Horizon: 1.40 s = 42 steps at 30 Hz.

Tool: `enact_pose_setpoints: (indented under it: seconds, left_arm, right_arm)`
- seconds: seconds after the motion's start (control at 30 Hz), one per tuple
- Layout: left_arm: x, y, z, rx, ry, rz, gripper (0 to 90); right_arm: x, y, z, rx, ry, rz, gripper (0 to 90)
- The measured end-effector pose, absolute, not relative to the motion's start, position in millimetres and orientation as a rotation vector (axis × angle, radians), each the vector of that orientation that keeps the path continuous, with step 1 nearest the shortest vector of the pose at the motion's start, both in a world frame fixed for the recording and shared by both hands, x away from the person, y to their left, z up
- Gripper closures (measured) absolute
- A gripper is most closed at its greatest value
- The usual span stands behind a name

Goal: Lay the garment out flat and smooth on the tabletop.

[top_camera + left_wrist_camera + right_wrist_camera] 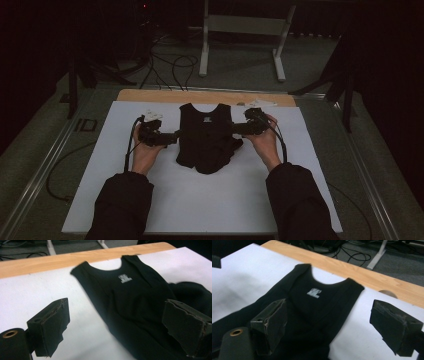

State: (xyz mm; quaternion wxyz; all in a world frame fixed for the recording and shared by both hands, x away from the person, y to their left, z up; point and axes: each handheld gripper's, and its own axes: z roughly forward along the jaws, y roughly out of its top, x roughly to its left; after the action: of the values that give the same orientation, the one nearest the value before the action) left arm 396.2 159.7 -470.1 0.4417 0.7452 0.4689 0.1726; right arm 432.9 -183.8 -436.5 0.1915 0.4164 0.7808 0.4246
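A: On the white sheet (210,200), what lies between the grippers?

B: A black vest (206,137), sleeveless, neck scooped toward the far edge, its lower part bunched. The left gripper (170,137) meets its left side, the right gripper (239,129) its right side, each held in a hand.

A: State of the jaws?

B: Left gripper (115,327): jaws apart, one over bare sheet, the other over the cloth. Right gripper (332,327): jaws apart, one over the cloth, the other over the sheet. Neither is clamped on anything.

A: What do the gripper views add?

B: A small pale logo (124,278) below the neckline, which in the high view is a faint speck. They also show the jaw pads (53,323) as dark foam blocks with ragged, chipped edges.

A: And the high view?

B: The whole layout: a wood strip (150,96) beyond the sheet, cables (170,67) on the grey floor, and a white frame (240,30) behind.
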Motion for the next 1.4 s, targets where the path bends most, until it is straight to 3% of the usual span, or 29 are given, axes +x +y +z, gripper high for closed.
enact_pose_setpoints:
  seconds: [0.37, 0.7, 0.9, 1.1, 1.4]
  left_arm:
    - [348, 159, -498, 1.899, 1.150, 0.341, 11.8]
    - [329, 145, -516, 2.042, 1.142, 0.347, 22.5]
    - [332, 136, -524, 2.084, 1.140, 0.371, 43.5]
    - [346, 140, -514, 2.006, 1.191, 0.356, 81.5]
    - [360, 111, -472, 1.979, 1.062, 0.463, 83.8]
  right_arm:
    - [396, -187, -433, 1.105, 2.211, 1.238, 14.1]
    - [366, -209, -443, 1.125, 2.185, 1.261, 14.1]
    - [352, -220, -446, 1.133, 2.157, 1.261, 14.1]
    - [346, -228, -452, 1.152, 2.152, 1.269, 14.3]
    - [344, -230, -460, 1.173, 2.159, 1.267, 14.6]
